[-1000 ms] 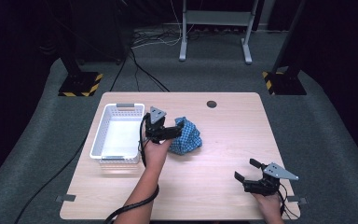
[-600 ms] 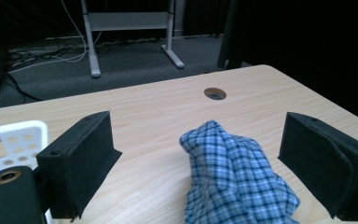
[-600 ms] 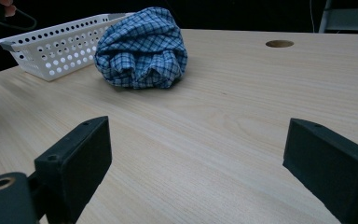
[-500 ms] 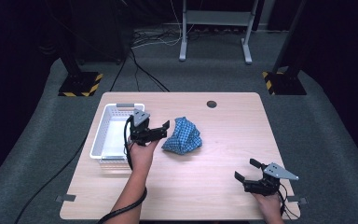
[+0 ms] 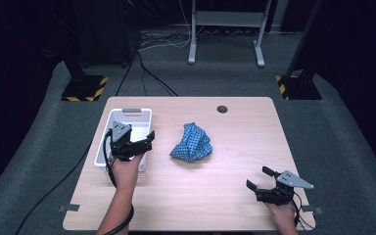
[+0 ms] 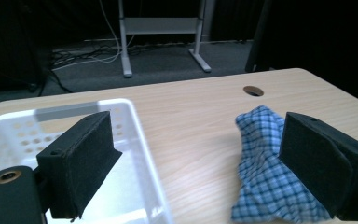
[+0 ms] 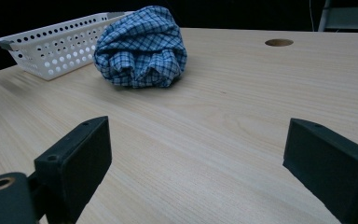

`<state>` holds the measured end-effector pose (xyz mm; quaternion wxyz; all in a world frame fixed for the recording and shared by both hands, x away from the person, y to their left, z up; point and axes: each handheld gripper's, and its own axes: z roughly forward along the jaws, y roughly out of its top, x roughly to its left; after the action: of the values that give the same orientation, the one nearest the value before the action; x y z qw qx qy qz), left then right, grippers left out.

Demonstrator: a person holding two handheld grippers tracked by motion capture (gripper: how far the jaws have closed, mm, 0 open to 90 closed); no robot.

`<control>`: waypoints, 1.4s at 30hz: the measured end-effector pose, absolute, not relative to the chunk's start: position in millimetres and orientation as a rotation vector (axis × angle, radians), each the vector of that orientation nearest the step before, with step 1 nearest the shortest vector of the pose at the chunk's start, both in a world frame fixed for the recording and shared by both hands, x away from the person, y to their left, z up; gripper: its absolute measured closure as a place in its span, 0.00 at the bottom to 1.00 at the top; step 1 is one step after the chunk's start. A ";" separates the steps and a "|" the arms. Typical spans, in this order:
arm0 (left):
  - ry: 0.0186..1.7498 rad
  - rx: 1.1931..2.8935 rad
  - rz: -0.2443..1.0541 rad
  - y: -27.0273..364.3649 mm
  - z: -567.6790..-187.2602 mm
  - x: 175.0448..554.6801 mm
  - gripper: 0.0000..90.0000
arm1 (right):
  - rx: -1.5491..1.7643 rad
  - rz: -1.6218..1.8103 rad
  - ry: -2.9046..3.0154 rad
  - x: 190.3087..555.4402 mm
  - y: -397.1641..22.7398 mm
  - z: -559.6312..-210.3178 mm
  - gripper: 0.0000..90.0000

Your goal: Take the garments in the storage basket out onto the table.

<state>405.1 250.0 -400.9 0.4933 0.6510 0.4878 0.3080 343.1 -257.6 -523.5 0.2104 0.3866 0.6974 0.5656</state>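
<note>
A crumpled blue checked cloth (image 5: 192, 143) lies on the wooden table (image 5: 215, 196) near its middle. My left gripper (image 5: 148, 141) stands open and empty over the right rim of a white perforated basket (image 5: 127, 111), well left of the cloth. In the left gripper view the left gripper (image 6: 196, 140) has one jaw over the basket (image 6: 135, 135) and the other in front of the cloth (image 6: 261, 177). My right gripper (image 5: 258, 177) rests open near the table's front right corner. The right gripper view shows the right gripper (image 7: 196, 140) open over bare wood, with the cloth (image 7: 142, 46) far ahead.
A round cable hole (image 5: 222, 108) sits near the table's far edge. The basket (image 7: 51, 46) looks empty inside. Beyond the table stand a metal frame (image 5: 225, 29) and yellow-black striped stand bases (image 5: 83, 88) on the grey floor, with cables.
My left gripper has drawn away from the cloth to the left and now hangs over the basket's right rim. The cloth stays on the table. The right gripper has not moved.
</note>
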 end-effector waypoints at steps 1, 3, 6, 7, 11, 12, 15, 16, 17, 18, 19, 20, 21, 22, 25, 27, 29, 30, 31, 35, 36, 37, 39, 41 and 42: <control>1.189 1.579 0.749 255.0 -401.7 402.2 0.11 | 1.077 1.571 1.938 343.1 -257.5 -523.5 0.07; 1.202 1.570 0.749 263.6 -403.4 397.6 0.11 | 1.077 1.568 1.938 343.0 -257.3 -523.4 0.07; 1.225 1.550 0.753 276.9 -407.2 389.9 0.11 | 1.078 1.565 1.939 343.1 -256.9 -523.4 0.07; 1.234 1.545 0.753 280.4 -408.5 388.3 0.11 | 1.077 1.564 1.940 343.1 -256.8 -523.4 0.07; 1.254 1.532 0.749 290.9 -412.9 382.8 0.11 | 1.078 1.560 1.942 343.4 -256.6 -523.4 0.07; 1.257 1.533 0.749 293.5 -414.0 381.3 0.11 | 1.079 1.560 1.943 343.4 -256.6 -523.4 0.07; 1.263 1.534 0.749 299.1 -415.3 377.6 0.11 | 1.078 1.557 1.944 343.5 -256.4 -523.3 0.07; 1.262 1.534 0.754 300.8 -415.2 376.3 0.11 | 1.079 1.557 1.943 343.5 -256.4 -523.3 0.07; 1.261 1.535 0.757 302.7 -415.1 374.9 0.11 | 1.079 1.557 1.943 343.4 -256.3 -523.4 0.07; 1.259 1.537 0.758 304.6 -415.0 373.4 0.11 | 1.079 1.556 1.943 343.4 -256.3 -523.3 0.07; 1.259 1.538 0.764 306.6 -415.1 371.9 0.11 | 1.079 1.555 1.944 343.5 -256.3 -523.3 0.07; 1.260 1.534 0.767 308.8 -415.6 370.3 0.11 | 1.080 1.555 1.944 343.5 -256.2 -523.3 0.07; 1.262 1.532 0.768 310.6 -416.0 369.2 0.11 | 1.080 1.554 1.943 343.5 -256.2 -523.3 0.07; 1.264 1.526 0.768 313.0 -416.6 367.6 0.11 | 1.080 1.553 1.943 343.5 -256.2 -523.3 0.07; 1.264 1.514 0.781 319.7 -418.7 362.5 0.11 | 1.081 1.551 1.945 343.6 -256.0 -523.3 0.07; 1.267 1.511 0.788 322.4 -420.7 360.0 0.11 | 1.080 1.550 1.946 343.6 -255.9 -523.3 0.07; 1.266 1.513 0.794 325.5 -424.3 356.7 0.11 | 1.081 1.550 1.945 343.6 -255.9 -523.2 0.07; 1.268 1.514 0.795 326.9 -426.2 355.1 0.11 | 1.081 1.550 1.945 343.5 -255.9 -523.3 0.07; 1.269 1.514 0.795 328.4 -428.1 353.4 0.11 | 1.082 1.549 1.944 343.5 -255.9 -523.2 0.07; 1.280 1.508 0.788 335.7 -435.7 346.9 0.11 | 1.080 1.546 1.947 343.6 -255.6 -523.2 0.07; 1.282 1.505 0.782 338.0 -437.3 345.5 0.11 | 1.080 1.546 1.946 343.5 -255.6 -523.2 0.07; 1.287 1.503 0.782 340.2 -438.8 344.0 0.11 | 1.079 1.546 1.947 343.5 -255.5 -523.2 0.07; 1.296 1.496 0.777 343.7 -441.9 341.6 0.11 | 1.080 1.545 1.947 343.5 -255.5 -523.2 0.07; 1.298 1.493 0.775 346.0 -445.0 339.1 0.11 | 1.080 1.545 1.946 343.5 -255.5 -523.2 0.07; 1.298 1.494 0.778 346.8 -446.4 337.7 0.11 | 1.080 1.545 1.947 343.5 -255.5 -523.2 0.07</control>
<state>337.7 346.8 -446.4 0.4861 0.6138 0.5335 0.3198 343.5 -255.5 -523.2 0.2143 0.3894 0.7017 0.5569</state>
